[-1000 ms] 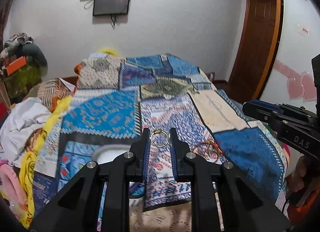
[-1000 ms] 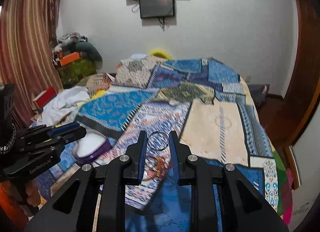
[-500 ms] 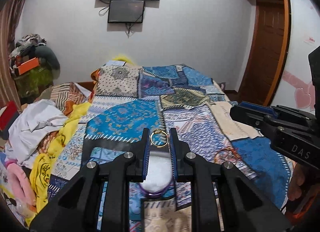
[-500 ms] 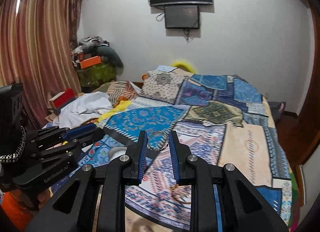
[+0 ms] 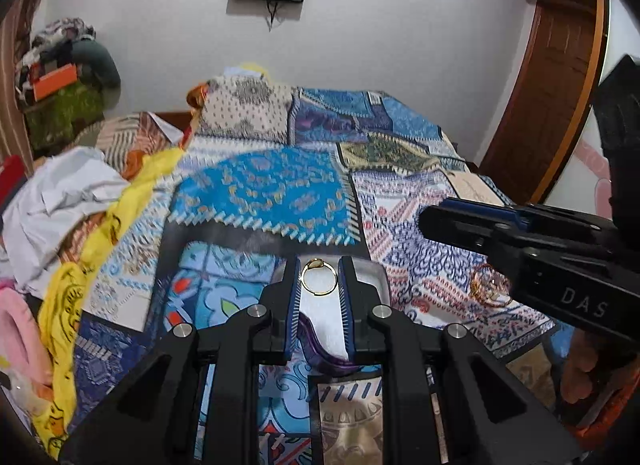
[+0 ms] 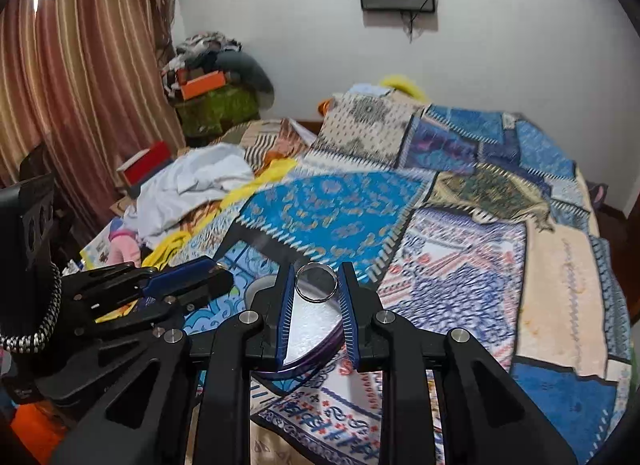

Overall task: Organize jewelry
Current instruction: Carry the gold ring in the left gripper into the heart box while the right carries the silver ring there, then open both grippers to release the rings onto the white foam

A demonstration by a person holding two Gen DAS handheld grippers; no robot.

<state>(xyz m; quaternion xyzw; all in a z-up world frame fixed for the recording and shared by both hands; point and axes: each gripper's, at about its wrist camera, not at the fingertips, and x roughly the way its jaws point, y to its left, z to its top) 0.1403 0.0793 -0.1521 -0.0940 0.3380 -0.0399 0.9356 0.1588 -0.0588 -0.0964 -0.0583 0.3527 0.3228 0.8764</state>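
Observation:
My left gripper (image 5: 319, 280) is shut on a gold ring (image 5: 319, 280) held upright between its blue pads, right above a white oval dish with a purple rim (image 5: 326, 329) on the patchwork bedspread. My right gripper (image 6: 316, 281) is shut on a silver ring (image 6: 316, 281) and hangs over the same dish (image 6: 310, 335). A small pile of orange and gold bangles (image 5: 489, 285) lies on the bedspread to the right, partly hidden behind the right gripper's body (image 5: 528, 249). The left gripper's body (image 6: 132, 297) shows at the left of the right wrist view.
The patchwork bedspread (image 5: 264, 193) covers the bed. Loose clothes, white and yellow (image 5: 68, 201), are heaped along its left side. A red box (image 6: 146, 163) and piled bags (image 6: 216, 93) stand by the curtain. A wooden door (image 5: 556, 77) is at the right.
Both grippers moved left across the bed and lower, each still holding its ring. The white dish now lies directly under both sets of fingertips, and the bangle pile has slid off to the right.

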